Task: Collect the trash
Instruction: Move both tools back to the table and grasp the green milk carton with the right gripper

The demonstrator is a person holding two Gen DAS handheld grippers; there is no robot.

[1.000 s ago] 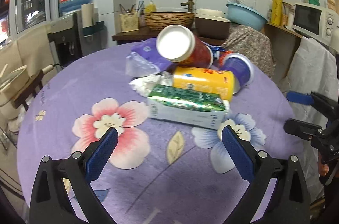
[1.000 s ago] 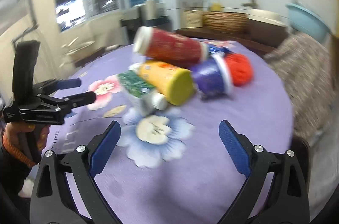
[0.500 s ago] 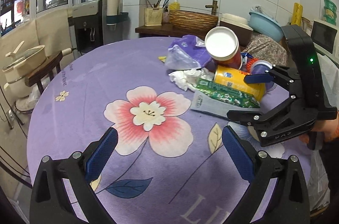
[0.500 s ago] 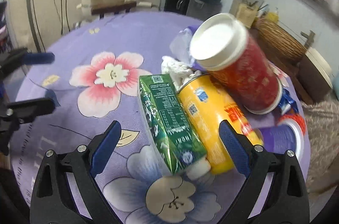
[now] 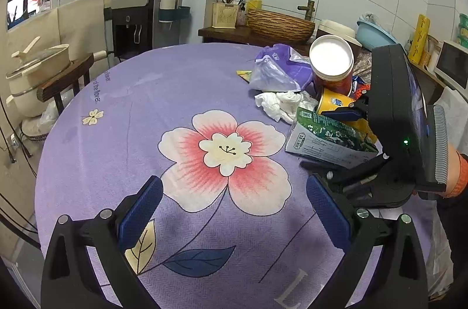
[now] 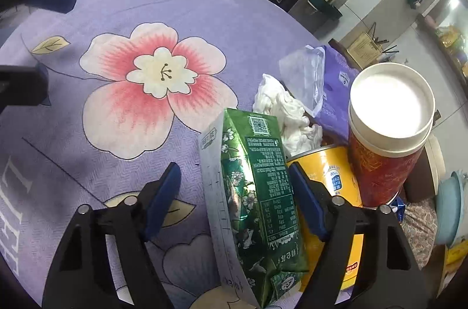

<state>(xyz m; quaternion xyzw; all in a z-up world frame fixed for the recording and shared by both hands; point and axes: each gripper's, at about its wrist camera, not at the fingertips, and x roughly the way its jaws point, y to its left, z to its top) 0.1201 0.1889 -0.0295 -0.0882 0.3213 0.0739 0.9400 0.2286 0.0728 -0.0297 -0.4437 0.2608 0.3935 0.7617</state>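
Observation:
A pile of trash lies on the purple flowered tablecloth (image 5: pixel 146 110): a green drink carton (image 6: pixel 257 192), a yellow can (image 6: pixel 330 183), a red tub with a white lid (image 6: pixel 386 133), crumpled white tissue (image 6: pixel 286 116) and a purple plastic bag (image 6: pixel 330 86). My right gripper (image 6: pixel 234 200) straddles the carton (image 5: pixel 327 136) and its jaws are closing. The right pad is at the carton's edge, while a gap remains at the left pad. My left gripper (image 5: pixel 234 215) hangs open over the pink flower, with nothing between its fingers.
A gloved hand (image 5: pixel 456 174) holds the right gripper at the table's right side. Behind the table stand a water dispenser (image 5: pixel 137 13), a cream pot (image 5: pixel 38 75) on a stool, and a wooden counter with a basket (image 5: pixel 278 22).
My right gripper has rolled and come in over the green carton, and its jaws have narrowed. My left gripper has drifted left, so the pile sits further right in its view.

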